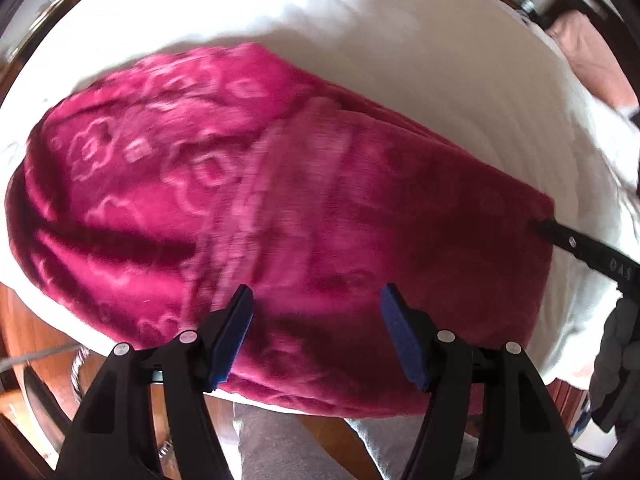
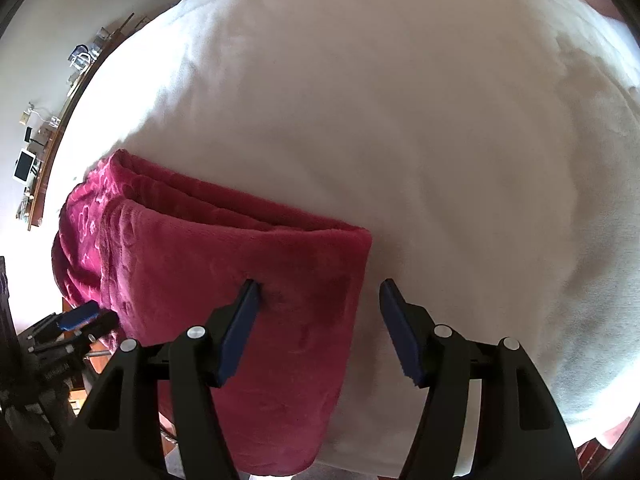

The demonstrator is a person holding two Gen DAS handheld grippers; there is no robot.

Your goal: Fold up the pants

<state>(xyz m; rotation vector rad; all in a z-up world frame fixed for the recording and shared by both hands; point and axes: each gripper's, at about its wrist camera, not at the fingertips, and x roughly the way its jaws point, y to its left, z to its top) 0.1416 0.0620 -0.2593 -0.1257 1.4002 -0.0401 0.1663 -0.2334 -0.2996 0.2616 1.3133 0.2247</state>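
Pants (image 1: 280,200) folded into a thick magenta bundle on white bedding (image 2: 440,140), near edge draped over the bed's side. Left claw (image 1: 316,300) spread wide, nothing between the jaws, poised over the bundle's near edge; fabric directly ahead of and below the pads, contact not clear through the blur. Right claw (image 2: 318,292) likewise spread, empty, straddling the bundle's right-hand end: left pad (image 2: 240,320) touching or just dimpling the plush, right pad over bare bedding beyond the edge. Long axis of the bundle lying crosswise to both claws, running from the right claw's gap away to its left, toward the left claw (image 2: 80,316) seen at the far end. Layered edges stacked along the side away from the claws. Judged late in the task, perhaps one fold left. Right claw nearer a free end and better placed to pinch it and carry it leftward along the axis; left claw sits mid-bundle, suited to pinning.
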